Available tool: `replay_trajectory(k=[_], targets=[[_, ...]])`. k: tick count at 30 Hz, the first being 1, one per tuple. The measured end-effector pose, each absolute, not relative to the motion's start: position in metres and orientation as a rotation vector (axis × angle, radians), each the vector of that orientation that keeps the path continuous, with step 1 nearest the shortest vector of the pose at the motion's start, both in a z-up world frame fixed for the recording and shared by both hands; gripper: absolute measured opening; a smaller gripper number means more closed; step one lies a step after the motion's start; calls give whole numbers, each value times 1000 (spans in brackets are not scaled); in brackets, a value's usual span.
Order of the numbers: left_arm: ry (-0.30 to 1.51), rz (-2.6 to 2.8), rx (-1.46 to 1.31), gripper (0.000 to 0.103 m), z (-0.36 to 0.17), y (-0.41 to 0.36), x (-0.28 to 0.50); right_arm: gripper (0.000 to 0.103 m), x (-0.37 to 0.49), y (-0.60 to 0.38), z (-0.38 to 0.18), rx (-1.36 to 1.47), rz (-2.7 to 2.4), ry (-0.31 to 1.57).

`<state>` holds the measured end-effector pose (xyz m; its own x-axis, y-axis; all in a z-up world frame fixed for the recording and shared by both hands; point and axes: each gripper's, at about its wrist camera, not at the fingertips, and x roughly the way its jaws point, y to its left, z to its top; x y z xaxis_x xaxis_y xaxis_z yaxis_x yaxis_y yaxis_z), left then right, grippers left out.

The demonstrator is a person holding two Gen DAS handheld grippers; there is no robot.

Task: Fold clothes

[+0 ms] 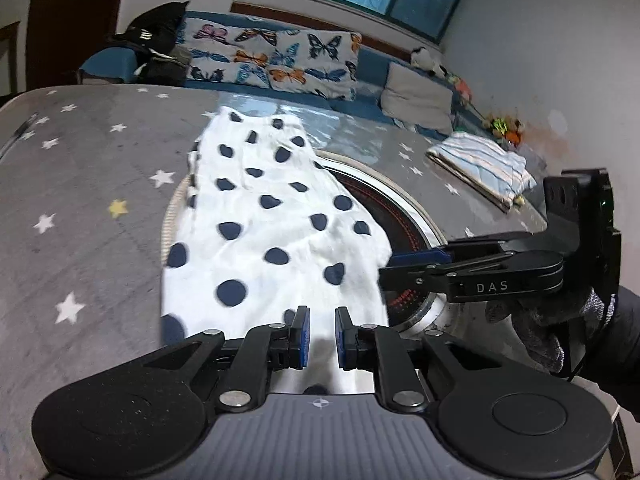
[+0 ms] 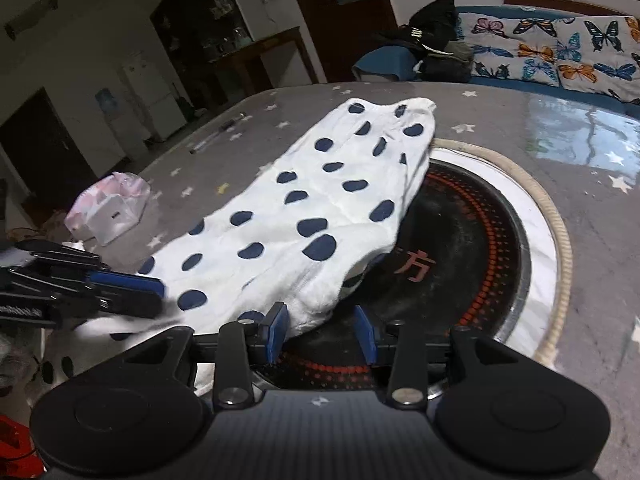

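A white garment with dark blue dots (image 1: 264, 216) lies stretched along the grey star-patterned table (image 1: 80, 200), partly over a round black cooktop (image 1: 404, 220). It also shows in the right wrist view (image 2: 304, 216). My left gripper (image 1: 322, 336) is open, its jaws over the garment's near end, which hangs over the table edge. My right gripper (image 2: 322, 334) is open at the garment's near right corner above the cooktop (image 2: 460, 256). It shows side-on in the left wrist view (image 1: 400, 266), touching the cloth's right edge.
A folded striped cloth (image 1: 484, 168) lies at the table's far right. A pink-white plastic bag (image 2: 108, 208) sits at the table's left side. A blue sofa with a butterfly cover (image 1: 272, 56) and cushions stands behind the table.
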<state>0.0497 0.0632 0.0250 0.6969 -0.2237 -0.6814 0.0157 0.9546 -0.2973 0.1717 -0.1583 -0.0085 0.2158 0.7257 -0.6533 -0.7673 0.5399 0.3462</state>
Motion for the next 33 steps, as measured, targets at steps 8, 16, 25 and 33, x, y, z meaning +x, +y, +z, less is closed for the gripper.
replay_trajectory(k=[8,16,25,33], targets=[[807,-219,-244,15,19,39,72,37,180,-159,-5,44,1098,873],[793,-235,-185,26,17,21,83,37,186,-154,-1,119,1146,861],[831,-188,-306,13,-4,44,97,37,190,-171,0,153,1110,848],[838,-197,-484,13,-15,71,100,37,191,-180,-16,123,1088,901]])
